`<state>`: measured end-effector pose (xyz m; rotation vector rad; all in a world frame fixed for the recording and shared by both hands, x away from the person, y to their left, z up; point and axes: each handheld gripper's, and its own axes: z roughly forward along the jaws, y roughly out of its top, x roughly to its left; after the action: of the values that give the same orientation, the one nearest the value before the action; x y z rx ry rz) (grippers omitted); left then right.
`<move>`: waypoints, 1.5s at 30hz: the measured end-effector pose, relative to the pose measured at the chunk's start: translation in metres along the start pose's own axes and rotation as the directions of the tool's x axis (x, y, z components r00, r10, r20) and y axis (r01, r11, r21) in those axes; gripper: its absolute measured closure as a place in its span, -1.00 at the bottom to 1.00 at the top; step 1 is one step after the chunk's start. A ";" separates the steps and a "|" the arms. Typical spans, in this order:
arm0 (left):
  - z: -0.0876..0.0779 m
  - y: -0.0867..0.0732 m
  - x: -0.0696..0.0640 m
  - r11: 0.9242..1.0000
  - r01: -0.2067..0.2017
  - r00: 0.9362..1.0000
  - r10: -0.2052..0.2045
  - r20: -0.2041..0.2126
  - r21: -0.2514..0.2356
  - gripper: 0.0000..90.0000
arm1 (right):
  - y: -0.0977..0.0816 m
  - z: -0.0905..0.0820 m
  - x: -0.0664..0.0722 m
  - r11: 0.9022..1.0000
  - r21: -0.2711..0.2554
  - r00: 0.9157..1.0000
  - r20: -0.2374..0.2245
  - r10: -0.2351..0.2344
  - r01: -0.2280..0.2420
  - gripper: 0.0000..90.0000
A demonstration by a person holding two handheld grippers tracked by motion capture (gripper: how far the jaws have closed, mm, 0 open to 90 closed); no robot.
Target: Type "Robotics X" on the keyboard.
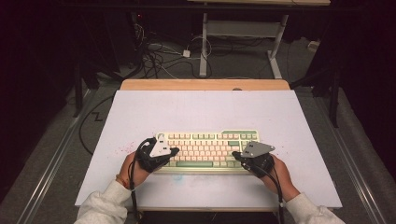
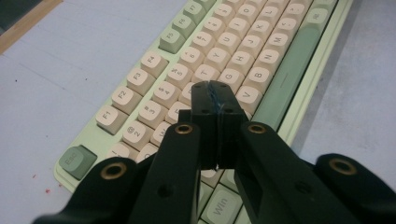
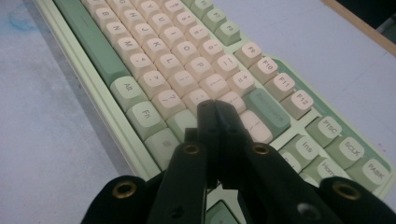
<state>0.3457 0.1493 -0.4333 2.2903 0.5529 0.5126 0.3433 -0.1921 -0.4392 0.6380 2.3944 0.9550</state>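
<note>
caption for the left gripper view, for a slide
Shut left gripper poised over the keyboard near the left-hand keys.

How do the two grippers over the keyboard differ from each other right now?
The left gripper hovers over the keyboard's left end, by the letter keys; the right gripper is over its right end, by the punctuation keys. The left one angles in from the left, the right one from the right. Both are black, shut and hold nothing.

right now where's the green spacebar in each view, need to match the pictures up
High view: the green spacebar lies in the keyboard's nearest row, between the two grippers.
Left gripper view: the spacebar runs as a long bar at upper right, right of the shut jaws.
Right gripper view: it runs at upper left.
Shared landmark: the keyboard's pale green front edge beside the bar.
</note>
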 end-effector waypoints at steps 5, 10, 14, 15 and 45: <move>-0.002 0.000 0.001 1.000 0.003 1.000 -0.003 -0.013 -0.012 0.94 | 0.002 -0.005 0.000 1.000 -0.024 1.000 0.008 0.001 -0.001 1.00; -0.003 0.000 0.001 1.000 -0.001 1.000 0.001 -0.024 -0.014 0.94 | 0.004 -0.009 0.000 0.999 -0.044 1.000 0.013 0.004 -0.003 1.00; -0.004 0.000 0.001 1.000 0.002 0.999 -0.003 -0.034 -0.022 0.89 | 0.005 -0.011 0.000 0.998 -0.058 1.000 0.013 0.010 -0.009 1.00; -0.005 0.000 0.001 1.000 0.002 0.999 -0.003 -0.039 -0.025 0.89 | 0.006 -0.012 0.000 0.998 -0.060 1.000 0.015 0.009 -0.008 1.00; 0.000 -0.005 0.004 0.999 0.015 0.993 -0.021 -0.112 -0.052 -0.17 | 0.005 -0.015 -0.005 0.994 -0.104 0.998 0.044 0.046 -0.041 0.26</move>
<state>0.3480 0.1547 -0.4357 2.2162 0.6085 0.6430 0.3398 -0.1992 -0.4244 0.6687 2.2830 1.0631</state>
